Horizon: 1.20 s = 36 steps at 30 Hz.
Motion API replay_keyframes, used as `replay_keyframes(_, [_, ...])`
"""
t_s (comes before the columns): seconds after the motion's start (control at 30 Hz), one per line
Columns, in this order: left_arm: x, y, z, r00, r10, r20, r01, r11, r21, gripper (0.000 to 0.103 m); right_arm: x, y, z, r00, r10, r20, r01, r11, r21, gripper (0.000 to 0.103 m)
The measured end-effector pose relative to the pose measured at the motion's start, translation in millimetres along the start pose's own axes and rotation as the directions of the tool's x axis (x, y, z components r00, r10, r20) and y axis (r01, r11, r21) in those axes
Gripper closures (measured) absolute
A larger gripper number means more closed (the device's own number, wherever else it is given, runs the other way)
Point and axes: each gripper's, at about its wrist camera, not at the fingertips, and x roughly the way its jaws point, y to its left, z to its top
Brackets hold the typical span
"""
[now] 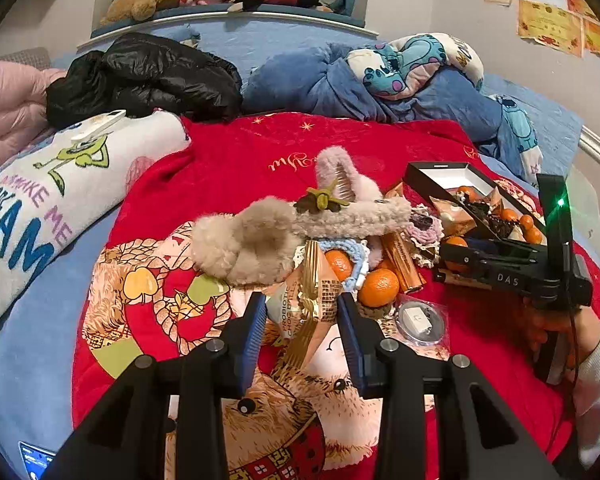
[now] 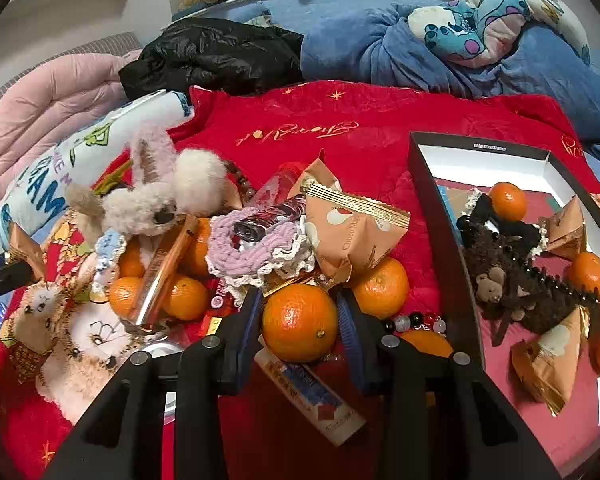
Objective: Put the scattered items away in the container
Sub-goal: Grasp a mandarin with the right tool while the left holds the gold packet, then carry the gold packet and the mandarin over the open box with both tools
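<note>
In the left wrist view my left gripper (image 1: 305, 330) is shut on a gold snack packet (image 1: 312, 300) at the near edge of the pile on the red blanket (image 1: 228, 152). In the right wrist view my right gripper (image 2: 300, 320) is shut on a mandarin (image 2: 300, 322), both blue pads against its sides. The black box (image 2: 434, 200), white inside, lies just to the right and holds mandarins, snack packets and a dark fluffy hair clip (image 2: 516, 280). Fluffy clips (image 1: 252, 240), a crocheted scrunchie (image 2: 256, 248), more mandarins (image 2: 380, 286) and an orange bar (image 1: 404, 260) stay in the pile.
A white tube (image 2: 312, 396) lies under the right gripper. A round clear case (image 1: 422, 320) sits by the pile. Behind are a black jacket (image 1: 148, 76), a blue duvet (image 1: 324, 84), a printed pillow (image 1: 40, 200) and a pink quilt (image 2: 48, 96).
</note>
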Motion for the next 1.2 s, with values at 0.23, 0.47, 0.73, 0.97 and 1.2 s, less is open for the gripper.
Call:
replay_keyframes(0.23, [-7.9,-6.9,-2.8,1.0,-0.005,0.009,0.004,1.0,0.019,0.066,-16.1,2.8,-1.1,0.999,0.024,0.031,-0.024,1.0,0.012,0.066])
replay_keyframes(0.47, [-11.7,-18.5,-5.0,1.0,-0.015,0.006,0.015,0.999,0.039,0.066,-29.1,-1.6,-3.1,0.998,0.044,0.055,-0.046,0.998,0.034,0.066])
replay_keyframes(0.73, [-6.2,-55.3,-0.3,0.998,-0.067,0.002,0.066,0.995,0.081,0.066,-52.8,-30.4,-11.3,0.997,0.03,0.078,-0.035,0.997,0.064,0.066])
replay_keyframes(0.97, [9.2,-106.6,2.6,0.99,-0.138,-0.024,0.14,0.981,0.137,0.066,-83.7,-75.0,-19.1,0.993,-0.02,0.121,0.004,0.992,0.13,0.066])
replay_keyframes(1.2, [19.4,-161.5,1.4,0.974,-0.217,-0.059,0.225,0.955,0.196,0.066,-119.0,-131.1,-34.5,0.985,-0.086,0.152,0.052,0.975,0.215,0.066])
